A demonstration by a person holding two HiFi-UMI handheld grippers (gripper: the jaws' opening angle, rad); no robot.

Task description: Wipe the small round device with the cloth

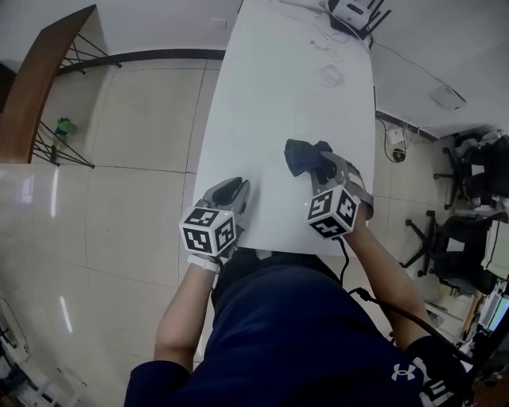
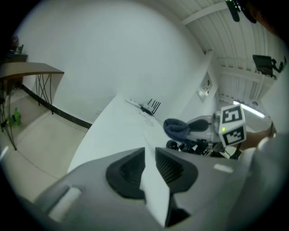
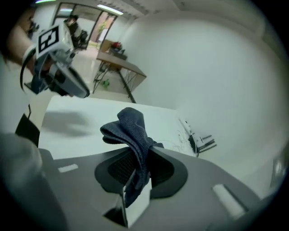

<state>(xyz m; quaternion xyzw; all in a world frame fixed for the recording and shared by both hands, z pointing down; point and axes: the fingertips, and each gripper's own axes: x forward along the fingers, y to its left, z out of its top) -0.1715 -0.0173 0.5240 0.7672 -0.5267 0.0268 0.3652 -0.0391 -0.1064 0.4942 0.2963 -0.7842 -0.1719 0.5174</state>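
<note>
My right gripper [image 1: 322, 164] is shut on a dark blue cloth [image 1: 301, 155], which bunches up past its tips a little above the white table [image 1: 262, 95]. In the right gripper view the cloth [image 3: 131, 127] is pinched between the ribbed pads [image 3: 118, 166] and hangs through the gap. My left gripper [image 1: 233, 187] is near the table's front edge, to the left of the right one. Its jaws stand a narrow gap apart, with only bare table showing between them [image 2: 150, 155]. From the left gripper view the cloth [image 2: 177, 127] shows to the right. I cannot make out a small round device on the table.
A black and white router [image 1: 351, 11] with antennas and thin cables lies at the table's far end. A wooden side table [image 1: 40, 87] stands on the tiled floor at the left. At the right, a round white camera [image 1: 396, 152] sits on the floor and office chairs [image 1: 469, 183] stand nearby.
</note>
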